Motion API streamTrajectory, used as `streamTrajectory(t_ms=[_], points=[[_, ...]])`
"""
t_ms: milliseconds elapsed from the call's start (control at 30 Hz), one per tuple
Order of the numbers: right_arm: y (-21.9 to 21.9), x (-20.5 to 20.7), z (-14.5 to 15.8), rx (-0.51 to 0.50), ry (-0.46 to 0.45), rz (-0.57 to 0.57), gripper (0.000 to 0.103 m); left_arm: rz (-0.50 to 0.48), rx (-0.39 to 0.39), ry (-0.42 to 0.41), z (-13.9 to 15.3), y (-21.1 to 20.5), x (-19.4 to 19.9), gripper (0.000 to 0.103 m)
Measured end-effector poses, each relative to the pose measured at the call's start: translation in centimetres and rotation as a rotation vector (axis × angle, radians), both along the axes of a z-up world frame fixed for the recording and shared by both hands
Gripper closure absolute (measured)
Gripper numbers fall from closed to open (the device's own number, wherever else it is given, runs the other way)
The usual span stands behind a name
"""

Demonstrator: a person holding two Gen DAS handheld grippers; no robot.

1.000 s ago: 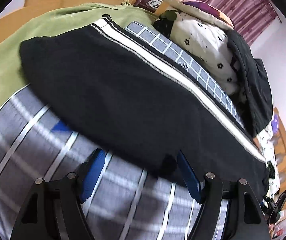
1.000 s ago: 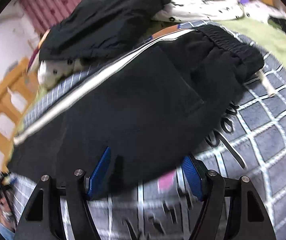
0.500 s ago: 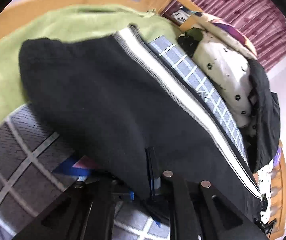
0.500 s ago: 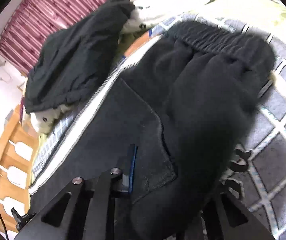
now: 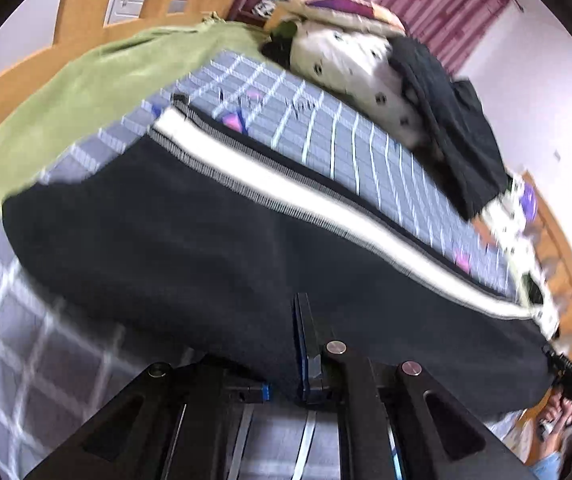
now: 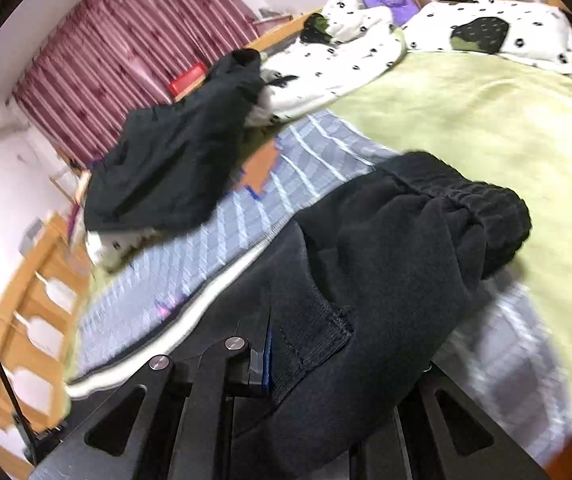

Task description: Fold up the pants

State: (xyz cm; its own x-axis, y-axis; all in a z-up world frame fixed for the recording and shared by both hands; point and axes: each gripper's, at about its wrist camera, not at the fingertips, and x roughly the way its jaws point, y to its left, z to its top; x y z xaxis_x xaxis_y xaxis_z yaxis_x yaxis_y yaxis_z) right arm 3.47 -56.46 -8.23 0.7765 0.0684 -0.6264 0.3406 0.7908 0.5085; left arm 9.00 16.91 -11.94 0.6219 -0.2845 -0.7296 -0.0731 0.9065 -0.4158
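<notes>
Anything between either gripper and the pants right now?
No. The left gripper and the right gripper are both shut on the black pants, near edge pinched; nothing visible intervenes.

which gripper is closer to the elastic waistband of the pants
Right. The right gripper is shut on the pants by the pocket, just below the waistband. The left gripper is shut on the near edge further down the leg; no waistband shows in its view.
</notes>
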Motion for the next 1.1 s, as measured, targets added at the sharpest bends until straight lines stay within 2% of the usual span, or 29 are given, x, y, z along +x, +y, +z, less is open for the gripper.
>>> streamTrajectory(t_ms=[100,133,167,200,233,267,300,333,367,400,467,633,700,733,767,833,900,967,1033,1100], points=[[-0.6,-2.4,-3.5,-0.012,0.082,0.033,0.089,0.033,0.046,0.020,-2.1,-0.8,-1.4,0.087],[-0.7,-2.9,-5.1,0.002,0.120,0.029,0.086,0.048,0.044,0.032,-2.8,-0.7,-1.4,0.087],[-0.8,-3.1,-6.2,0.011,0.142,0.020,0.079,0.065,0.025,0.026,-3.2,-0.6,-1.6,0.087],[-1.1,-4.1,-7.3,0.025,0.146,0.006,0.078,0.076,0.015,0.027,-3.1,-0.6,-1.7,0.086],[-1.4,-5.1,-7.5,0.054,0.107,-0.006,0.078,0.082,0.006,0.040,-3.0,-0.5,-1.7,0.079],[-1.6,-5.6,-7.4,0.067,0.093,-0.018,0.070,0.077,-0.005,0.059,-2.7,-0.4,-1.9,0.073],[-1.9,-6.2,-6.9,0.074,0.080,-0.036,0.056,0.070,-0.012,0.067,-2.4,-0.5,-2.0,0.058],[-2.2,-6.5,-6.4,0.067,0.071,-0.054,0.048,0.067,-0.009,0.061,-2.1,-0.7,-2.3,0.040],[-2.8,-7.0,-5.7,0.050,0.036,-0.078,0.035,0.076,0.024,0.039,-1.7,-1.0,-2.9,0.034],[-3.1,-7.2,-5.3,0.043,0.014,-0.091,0.030,0.084,0.055,0.020,-1.5,-1.4,-3.3,0.030],[-4.3,-7.1,-5.1,0.058,-0.025,-0.115,0.030,0.086,0.115,0.021,-1.7,-2.2,-3.8,0.030],[-7.5,-3.1,-7.5,0.194,0.006,-0.215,0.030,0.106,0.099,0.016,-1.5,-3.2,-4.7,0.030],[-7.4,-1.5,-6.5,0.147,0.025,-0.252,0.036,0.116,0.095,0.009,-1.3,-3.5,-5.0,0.030],[-7.1,-0.7,-5.6,0.085,0.032,-0.249,0.055,0.122,0.098,0.010,-1.3,-3.6,-4.9,0.030],[-6.9,-0.3,-4.4,0.004,0.020,-0.221,0.062,0.126,0.103,0.018,-1.3,-3.7,-4.9,0.030],[-7.3,-0.6,-1.6,-0.089,-0.074,-0.154,0.063,0.133,0.109,0.018,-1.1,-3.8,-5.1,0.030],[-8.5,-1.2,-0.6,-0.062,-0.126,-0.169,0.063,0.139,0.113,0.001,-0.8,-3.6,-5.9,0.030],[-9.4,-0.7,-1.1,-0.069,-0.091,-0.181,0.061,0.146,0.121,-0.006,-0.6,-3.3,-6.6,0.030],[-9.8,0.4,-3.2,-0.066,0.038,-0.171,0.052,0.148,0.126,-0.008,-0.5,-2.8,-7.2,0.030],[-10.0,0.0,-4.7,-0.065,0.146,-0.137,0.051,0.151,0.142,-0.016,-0.2,-2.0,-8.0,0.030]])
